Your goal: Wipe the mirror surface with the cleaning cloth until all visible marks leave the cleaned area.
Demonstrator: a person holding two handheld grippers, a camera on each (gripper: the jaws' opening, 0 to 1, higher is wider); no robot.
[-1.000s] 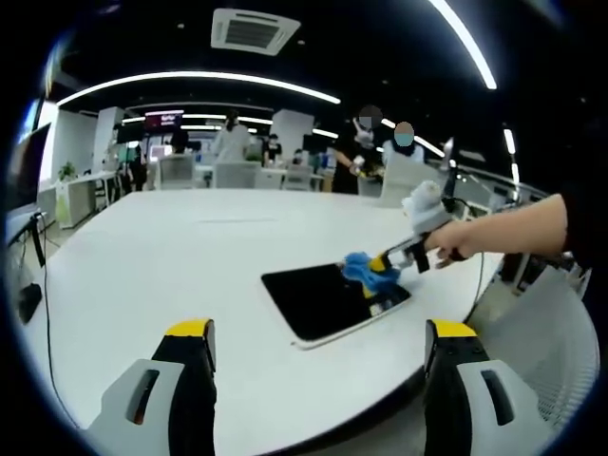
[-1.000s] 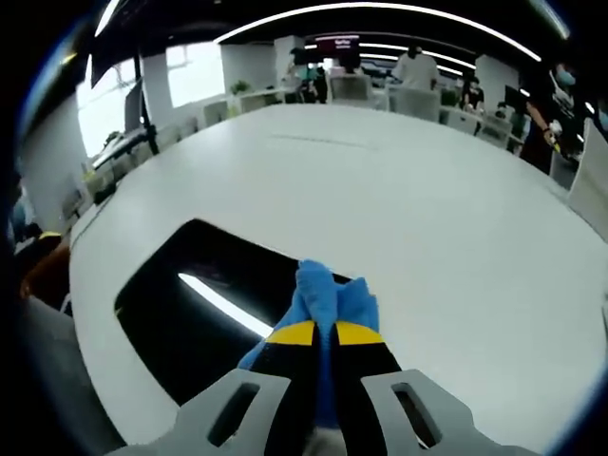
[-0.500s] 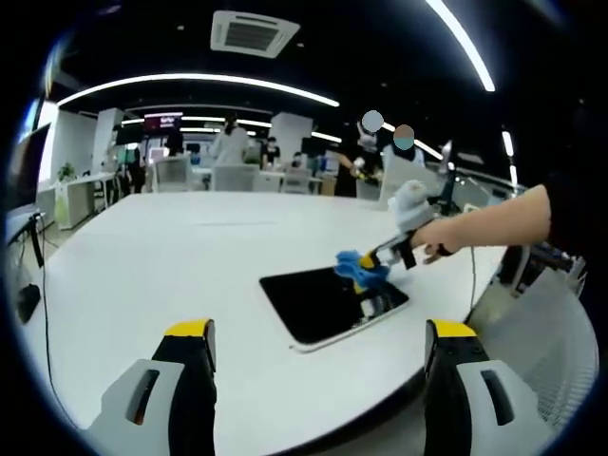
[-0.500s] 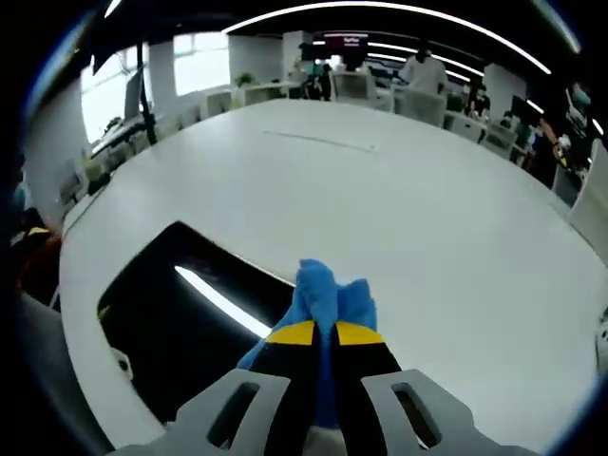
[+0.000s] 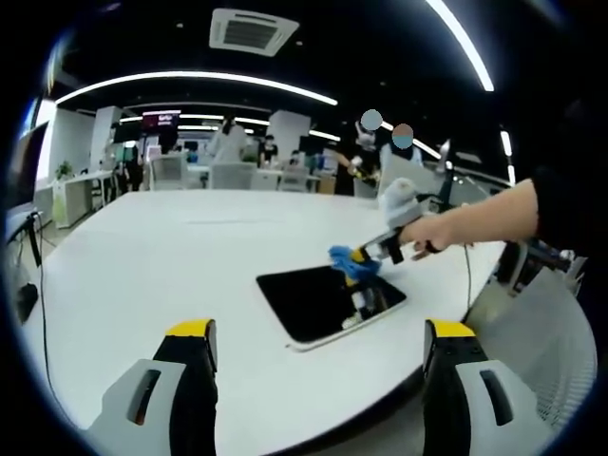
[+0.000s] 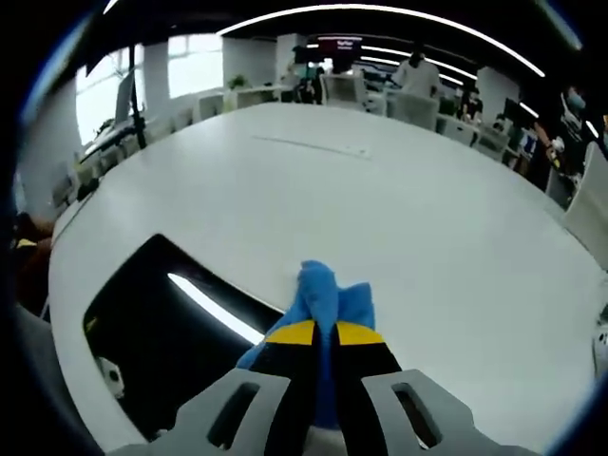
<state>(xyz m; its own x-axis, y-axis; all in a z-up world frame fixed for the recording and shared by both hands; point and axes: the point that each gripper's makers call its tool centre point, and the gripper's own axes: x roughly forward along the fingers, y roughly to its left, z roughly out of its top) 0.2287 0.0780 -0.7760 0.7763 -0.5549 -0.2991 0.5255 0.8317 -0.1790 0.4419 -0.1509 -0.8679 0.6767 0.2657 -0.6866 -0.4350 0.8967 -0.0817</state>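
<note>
I count one mirror point(image 5: 323, 302) on my white table point(image 5: 142, 266), one blue cleaning cloth point(image 6: 328, 302), and two grippers.

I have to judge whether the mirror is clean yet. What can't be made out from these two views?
- Marks on the mirror: too small in the left gripper view; in the right gripper view its surface reflects dark ceiling and a light strip.
- Mirror under the blue cloth: hidden by the cloth and the right gripper.
- Mirror's near corner: cut off at the right gripper view's lower edge.
- Cloth-to-glass contact: the cloth is too small in the left gripper view.
</note>
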